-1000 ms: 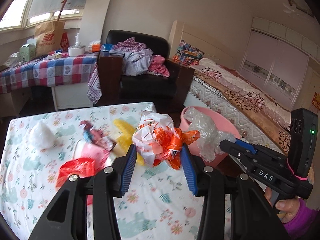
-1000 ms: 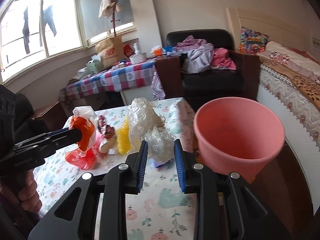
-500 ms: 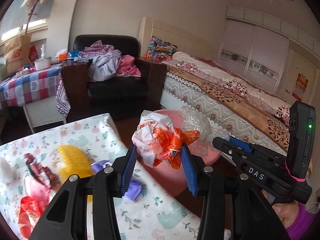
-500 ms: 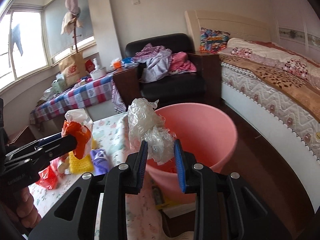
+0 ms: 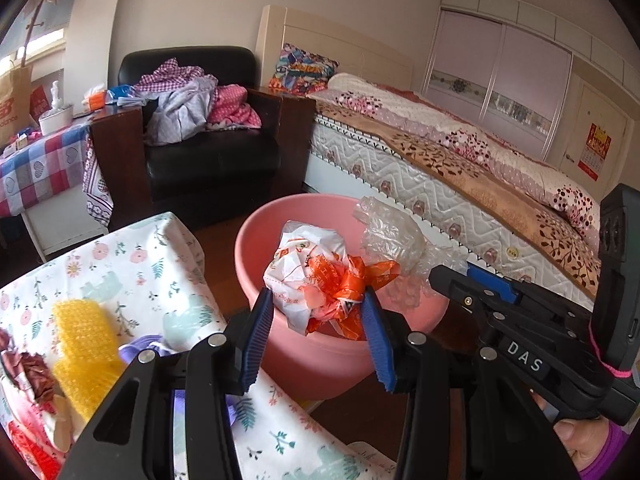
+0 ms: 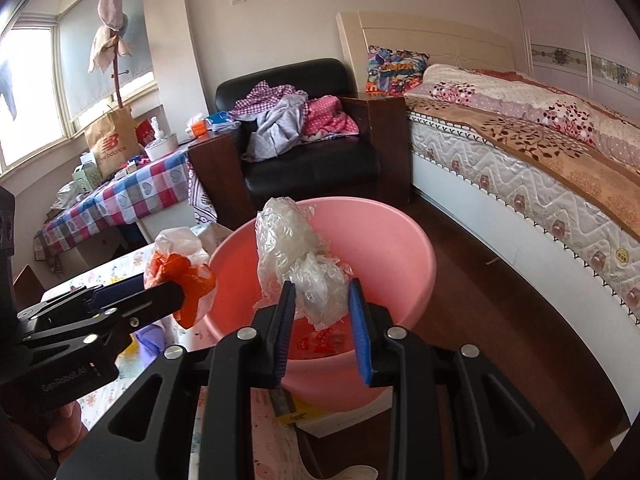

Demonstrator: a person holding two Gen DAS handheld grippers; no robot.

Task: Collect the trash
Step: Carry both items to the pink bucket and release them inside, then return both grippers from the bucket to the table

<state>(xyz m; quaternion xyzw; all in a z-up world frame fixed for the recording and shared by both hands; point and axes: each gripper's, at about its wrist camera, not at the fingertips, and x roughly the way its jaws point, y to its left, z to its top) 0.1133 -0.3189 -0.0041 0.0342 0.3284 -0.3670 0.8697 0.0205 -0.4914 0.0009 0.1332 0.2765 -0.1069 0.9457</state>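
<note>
My left gripper (image 5: 318,322) is shut on a crumpled white and orange wrapper (image 5: 316,276) and holds it over the near rim of the pink bin (image 5: 256,248). My right gripper (image 6: 322,314) is shut on a crumpled clear plastic bag (image 6: 296,252) and holds it above the open pink bin (image 6: 396,240). The clear bag also shows in the left wrist view (image 5: 390,236), just right of the wrapper. The left gripper with the wrapper (image 6: 180,268) shows at the left of the right wrist view.
More trash lies on the floral table (image 5: 132,272): a yellow mesh piece (image 5: 84,348), a purple item (image 5: 140,354), red wrappers (image 5: 28,372). A black armchair (image 5: 208,152) with clothes stands behind, a bed (image 5: 460,168) to the right. The bin stands on the dark wooden floor (image 6: 500,320).
Both grippers have swung right from above the table to above the pink bin, each still holding its trash. The bin now sits right under them.
</note>
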